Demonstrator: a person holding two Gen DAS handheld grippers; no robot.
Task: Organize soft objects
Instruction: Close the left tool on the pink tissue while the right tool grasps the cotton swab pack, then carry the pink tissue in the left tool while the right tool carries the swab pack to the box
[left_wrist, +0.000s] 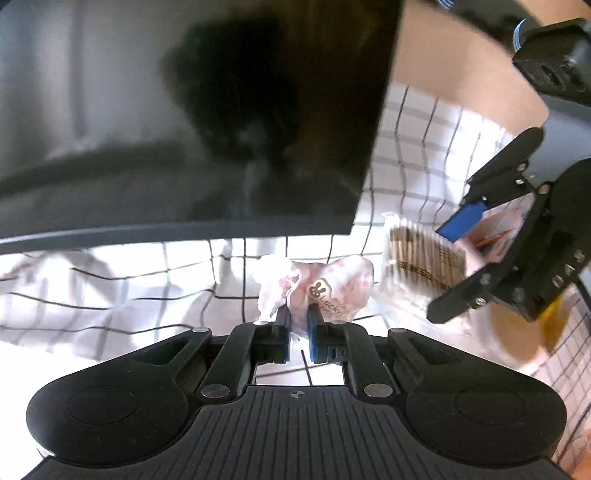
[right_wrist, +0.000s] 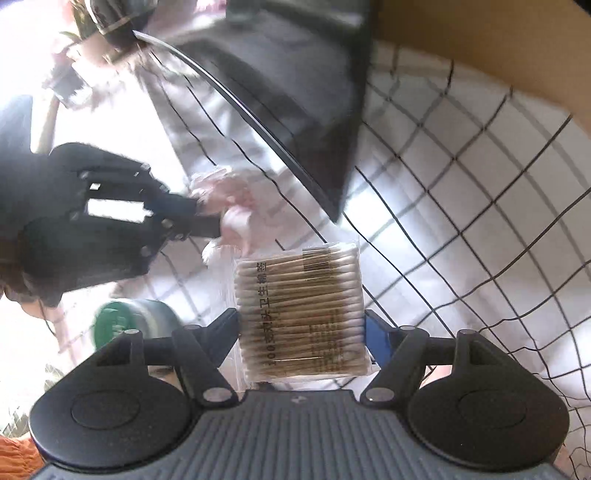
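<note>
My left gripper (left_wrist: 298, 314) is shut on a crumpled pink-and-white plastic bag (left_wrist: 332, 288) printed with a bunny and the word "Lucky". The bag hangs just above the checked cloth. In the right wrist view the left gripper (right_wrist: 207, 218) comes in from the left with the bag (right_wrist: 232, 206) at its tips. My right gripper (right_wrist: 301, 319) is shut on a clear flat pack of cotton swabs (right_wrist: 299, 317), one finger on each side edge. In the left wrist view the right gripper (left_wrist: 448, 264) holds the swab pack (left_wrist: 417, 258) to the right of the bag.
A dark monitor screen (left_wrist: 184, 110) stands tilted over the white checked cloth (left_wrist: 110, 288). A cardboard box (left_wrist: 461, 74) sits behind. A green-lidded jar (right_wrist: 122, 325) lies at the lower left, and a black wire grid (right_wrist: 480, 221) crosses the right side.
</note>
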